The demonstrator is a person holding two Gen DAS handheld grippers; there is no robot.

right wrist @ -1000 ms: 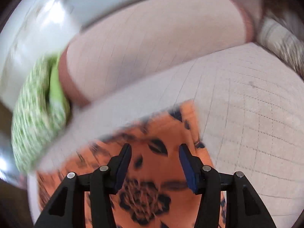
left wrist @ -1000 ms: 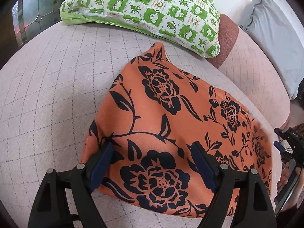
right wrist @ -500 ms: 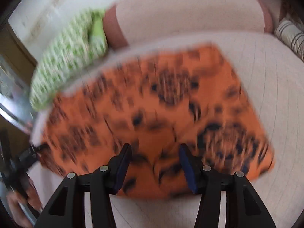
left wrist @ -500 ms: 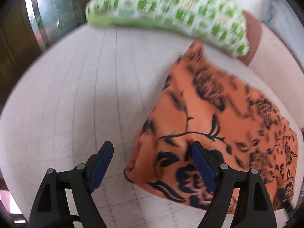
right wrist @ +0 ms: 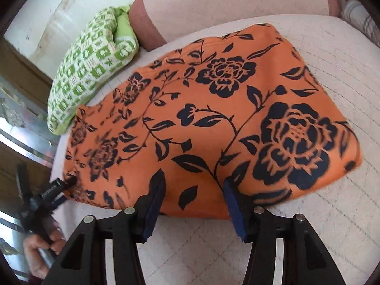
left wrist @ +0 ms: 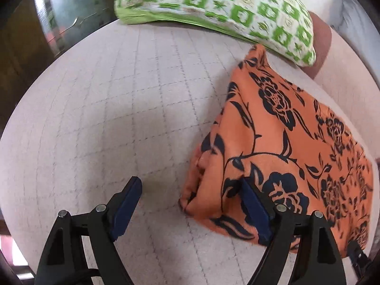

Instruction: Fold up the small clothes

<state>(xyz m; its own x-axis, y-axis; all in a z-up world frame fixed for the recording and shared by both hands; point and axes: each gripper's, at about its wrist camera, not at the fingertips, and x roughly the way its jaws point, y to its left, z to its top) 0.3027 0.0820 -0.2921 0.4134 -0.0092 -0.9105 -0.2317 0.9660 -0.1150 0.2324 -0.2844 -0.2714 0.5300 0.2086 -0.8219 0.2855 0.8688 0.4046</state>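
Observation:
An orange garment with black flowers lies folded flat on the pale quilted cushion. My left gripper is open and empty at the garment's near left corner; its right finger overlaps the cloth edge. In the right wrist view the same garment fills the middle. My right gripper is open and empty over the garment's near edge. The left gripper shows there at the far left, at the garment's corner.
A green and white patterned pillow lies behind the garment; it also shows in the right wrist view. A pink backrest rises behind. The cushion edge drops off to the left, with dark wood and glass beyond.
Both grippers have pulled back off the garment. The left one shifted left, so the cloth now lies to its right. The right view swung from the backrest down onto the whole garment.

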